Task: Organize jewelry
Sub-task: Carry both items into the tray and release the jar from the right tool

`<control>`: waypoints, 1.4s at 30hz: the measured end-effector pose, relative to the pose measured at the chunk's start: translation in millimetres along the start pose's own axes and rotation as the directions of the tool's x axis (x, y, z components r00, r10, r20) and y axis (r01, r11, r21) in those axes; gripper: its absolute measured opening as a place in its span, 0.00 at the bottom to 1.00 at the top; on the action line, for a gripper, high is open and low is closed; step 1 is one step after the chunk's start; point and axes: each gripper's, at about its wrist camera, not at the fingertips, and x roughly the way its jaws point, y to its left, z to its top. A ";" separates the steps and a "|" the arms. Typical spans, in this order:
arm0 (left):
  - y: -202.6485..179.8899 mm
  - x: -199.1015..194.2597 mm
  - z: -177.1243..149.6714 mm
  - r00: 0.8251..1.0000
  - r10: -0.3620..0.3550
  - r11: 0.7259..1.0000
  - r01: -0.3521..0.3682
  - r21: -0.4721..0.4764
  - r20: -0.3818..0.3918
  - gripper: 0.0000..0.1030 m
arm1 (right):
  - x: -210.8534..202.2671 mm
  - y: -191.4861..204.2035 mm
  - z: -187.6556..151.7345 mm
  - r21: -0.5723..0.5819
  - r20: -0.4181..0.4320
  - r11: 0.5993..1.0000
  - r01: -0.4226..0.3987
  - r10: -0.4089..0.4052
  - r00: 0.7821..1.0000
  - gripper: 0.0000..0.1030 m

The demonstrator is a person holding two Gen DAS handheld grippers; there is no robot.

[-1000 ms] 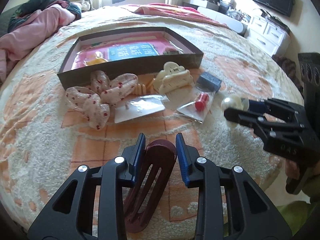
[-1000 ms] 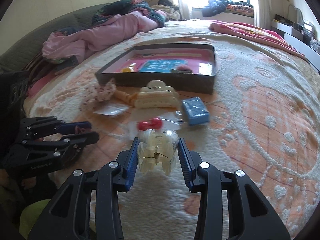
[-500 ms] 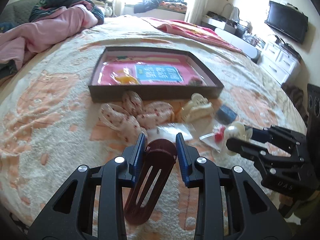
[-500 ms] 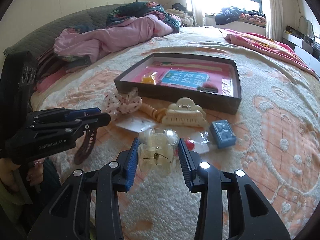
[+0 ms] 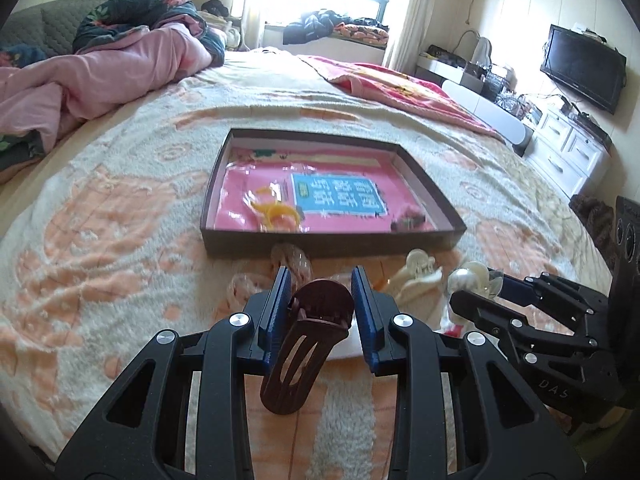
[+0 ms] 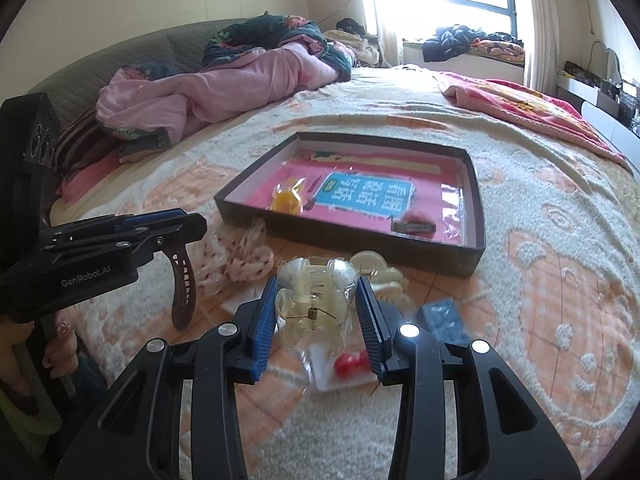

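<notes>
My left gripper (image 5: 320,304) is shut on a dark red hair clip (image 5: 308,340) that hangs down between its blue pads, lifted above the bedspread. My right gripper (image 6: 316,312) is shut on a clear claw clip (image 6: 316,304) with pearly beads, also held in the air. A shallow dark box (image 5: 332,240) with a pink lining lies on the bed ahead of both; inside are an orange piece (image 5: 274,212) and a small dark clip (image 6: 414,226). In the left wrist view the right gripper (image 5: 476,284) reaches in from the right with the pearly clip (image 5: 468,278).
Before the box lie a spotted bow (image 6: 236,260), a cream claw clip (image 5: 418,276), a blue packet (image 6: 442,318) and a bag with red beads (image 6: 352,362). A pink quilt (image 6: 208,84) is heaped at the back left. A dresser and TV (image 5: 582,66) stand at the right.
Both grippers have risen with their clips and drawn back from the loose items. The box now sits lower and more central in both views.
</notes>
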 end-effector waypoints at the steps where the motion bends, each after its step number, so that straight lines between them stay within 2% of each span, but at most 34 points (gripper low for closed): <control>1: -0.2 0.7 3.8 1.000 0.002 1.000 -0.002 0.001 0.006 0.23 | 1.0 -1.6 2.9 0.001 0.005 1.000 0.005 -0.005 1.000 0.36; 15: 3.0 17.9 37.0 0.999 0.019 1.000 -0.019 -0.004 0.041 0.23 | 15.3 -38.3 32.2 0.066 0.044 0.993 0.097 -0.100 0.994 0.36; 23: 3.3 33.3 57.6 0.997 0.045 0.999 -0.044 -0.015 0.059 0.23 | 30.6 -62.9 43.1 0.128 0.034 0.973 0.192 -0.198 0.980 0.36; 28: 4.9 46.0 67.7 0.996 0.065 0.998 -0.063 -0.029 0.063 0.23 | 41.9 -71.3 51.6 0.164 0.024 0.960 0.225 -0.232 0.973 0.36; 42: 29.7 91.7 79.9 0.993 0.120 0.991 -0.121 -0.058 -0.018 0.23 | 89.4 -82.9 69.3 0.193 -0.044 0.939 0.284 -0.280 0.959 0.36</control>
